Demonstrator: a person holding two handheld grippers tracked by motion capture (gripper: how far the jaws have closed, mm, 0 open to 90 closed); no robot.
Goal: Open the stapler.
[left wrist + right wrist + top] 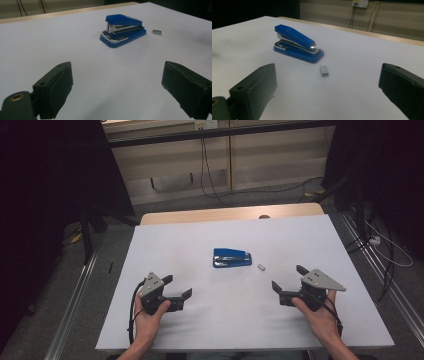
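A blue stapler (232, 258) (123, 30) (297, 43) lies closed at the middle of the white table (200, 235). Just right of it sits a small grey block of staples (261, 267) (157, 31) (324, 70). My left gripper (177, 286) (117, 87) rests low at the front left, held in a hand, its jaws wide apart with only bare table between them, pointing toward the stapler. My right gripper (288, 278) (327, 87) rests at the front right, also open and empty, facing the staples and the stapler.
Beyond the white sheet, a strip of wooden tabletop (230, 213) shows at the far edge. Cables (210, 180) trail over the grey floor behind the table. Dark curtains stand at both sides. A metal rail (75, 300) runs along the floor at the left.
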